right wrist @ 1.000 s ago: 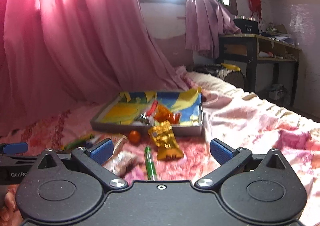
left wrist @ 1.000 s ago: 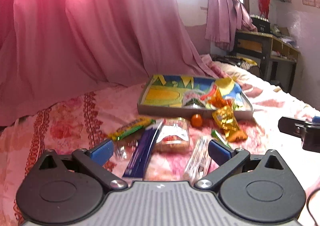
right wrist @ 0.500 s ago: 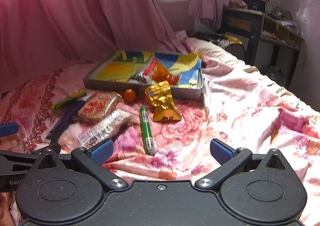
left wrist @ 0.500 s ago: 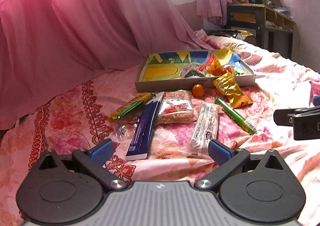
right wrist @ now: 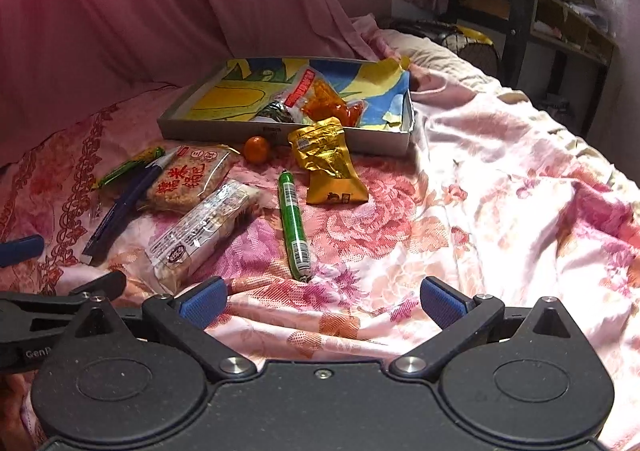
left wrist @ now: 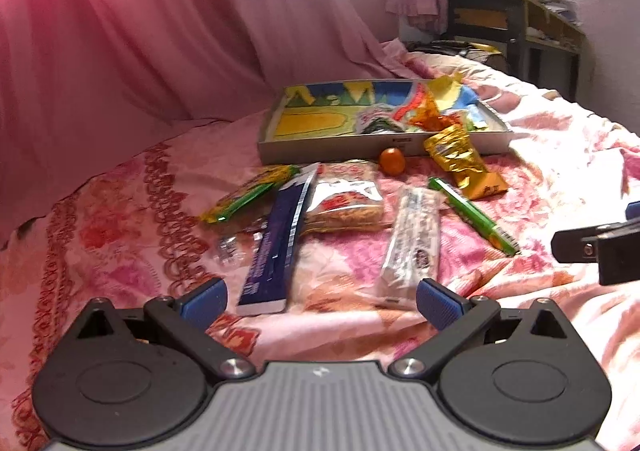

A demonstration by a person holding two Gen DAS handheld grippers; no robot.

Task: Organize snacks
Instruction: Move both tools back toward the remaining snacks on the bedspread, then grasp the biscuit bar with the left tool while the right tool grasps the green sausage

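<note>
A shallow grey box [left wrist: 340, 149] [right wrist: 208, 129] with a colourful lining sits on the bed and holds a few snack packets. In front of it lie a gold packet [right wrist: 330, 167] [left wrist: 460, 159], a small orange [right wrist: 257, 149] [left wrist: 392, 161], a green stick [right wrist: 294, 225] [left wrist: 472, 215], a clear cereal bar [right wrist: 200, 231] [left wrist: 414, 243], a rice cracker pack [right wrist: 188, 179] [left wrist: 346, 199], a dark blue box [left wrist: 276, 243] [right wrist: 124, 203] and a yellow-green bar [left wrist: 248, 191] [right wrist: 128, 167]. My left gripper [left wrist: 320, 303] is open and empty before the blue box and cereal bar. My right gripper [right wrist: 322, 301] is open and empty just short of the green stick.
A pink floral bedsheet [right wrist: 500, 211] covers the bed. A pink curtain [left wrist: 180, 31] hangs behind the box. A dark wooden desk [right wrist: 540, 19] stands at the far right. The right gripper's finger shows in the left wrist view [left wrist: 592, 243].
Both grippers have risen and tilted down towards the bed, so the snacks now sit higher in view and look nearer. Both stay open. No snack has moved.
</note>
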